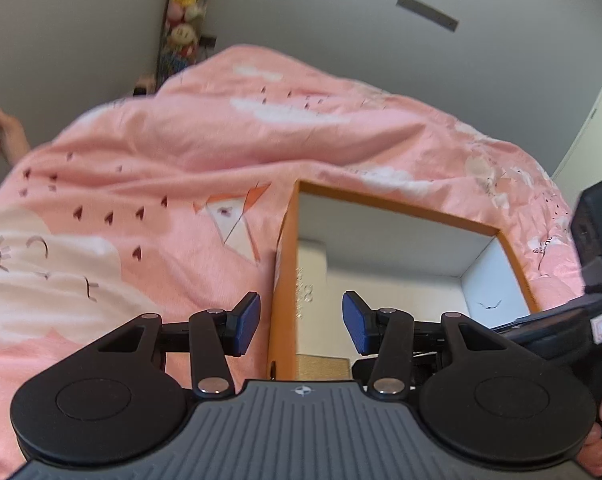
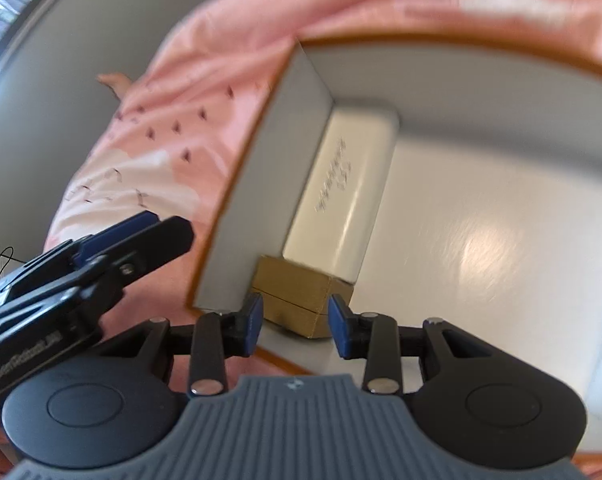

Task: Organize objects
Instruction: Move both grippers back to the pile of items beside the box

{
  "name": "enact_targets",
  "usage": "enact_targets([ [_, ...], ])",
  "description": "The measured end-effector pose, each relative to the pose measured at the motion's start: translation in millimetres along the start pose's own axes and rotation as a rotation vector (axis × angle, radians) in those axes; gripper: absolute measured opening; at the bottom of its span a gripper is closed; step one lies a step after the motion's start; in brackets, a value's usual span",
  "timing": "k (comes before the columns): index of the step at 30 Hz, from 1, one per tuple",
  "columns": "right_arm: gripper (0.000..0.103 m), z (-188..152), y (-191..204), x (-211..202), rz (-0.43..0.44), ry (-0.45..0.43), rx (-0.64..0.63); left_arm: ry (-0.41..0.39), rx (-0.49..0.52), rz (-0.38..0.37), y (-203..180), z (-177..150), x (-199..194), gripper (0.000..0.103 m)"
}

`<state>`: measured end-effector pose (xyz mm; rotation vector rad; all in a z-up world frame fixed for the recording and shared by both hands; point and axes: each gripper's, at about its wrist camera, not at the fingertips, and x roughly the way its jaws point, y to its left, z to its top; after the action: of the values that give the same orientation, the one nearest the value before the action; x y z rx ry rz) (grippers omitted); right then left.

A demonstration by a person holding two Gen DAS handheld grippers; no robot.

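Observation:
An orange box with a white inside (image 1: 401,208) (image 2: 261,152) lies open on the pink bedding. A long white box (image 2: 345,192) (image 1: 311,264) lies along its left inner wall. A small gold box (image 2: 301,300) (image 1: 321,366) sits in the near left corner. My left gripper (image 1: 301,322) is open, its fingers astride the box's left wall. My right gripper (image 2: 295,326) is open just above the gold box, fingers either side of it, not touching. The left gripper's body also shows in the right wrist view (image 2: 81,280).
A pink patterned blanket (image 1: 181,160) covers the bed around the box. A grey floor (image 1: 61,40) lies beyond, with a bare foot (image 1: 5,132) at the left. A strip of plush toys (image 1: 185,4) stands at the back. The right gripper's body (image 1: 597,248) is at the right edge.

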<state>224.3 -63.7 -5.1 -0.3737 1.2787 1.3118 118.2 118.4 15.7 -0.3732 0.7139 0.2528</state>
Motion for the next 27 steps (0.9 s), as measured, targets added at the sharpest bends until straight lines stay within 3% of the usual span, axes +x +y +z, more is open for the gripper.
enact_targets([
  [4,0.047,-21,10,-36,-0.095,-0.135,-0.066,-0.026,0.044,-0.032,-17,-1,-17,0.056],
  [7,0.048,-41,14,-61,-0.154,-0.220,-0.102,-0.017,0.072,-0.075,-28,-5,-29,0.057],
  [12,0.050,-75,12,-85,-0.188,-0.295,-0.097,0.075,0.064,-0.186,-32,-13,-36,0.057],
  [16,0.054,-104,9,-95,-0.196,-0.364,-0.085,0.159,0.042,-0.228,-26,-26,-38,0.057],
  [17,0.058,-111,8,-97,-0.207,-0.367,-0.077,0.180,0.041,-0.229,-24,-31,-37,0.057],
  [21,0.058,-131,2,-95,-0.240,-0.318,-0.045,0.267,0.040,-0.228,-19,-52,-34,0.057],
  [27,0.057,-156,-6,-86,-0.157,-0.205,0.004,0.392,0.134,-0.251,-27,-80,-28,0.057],
])
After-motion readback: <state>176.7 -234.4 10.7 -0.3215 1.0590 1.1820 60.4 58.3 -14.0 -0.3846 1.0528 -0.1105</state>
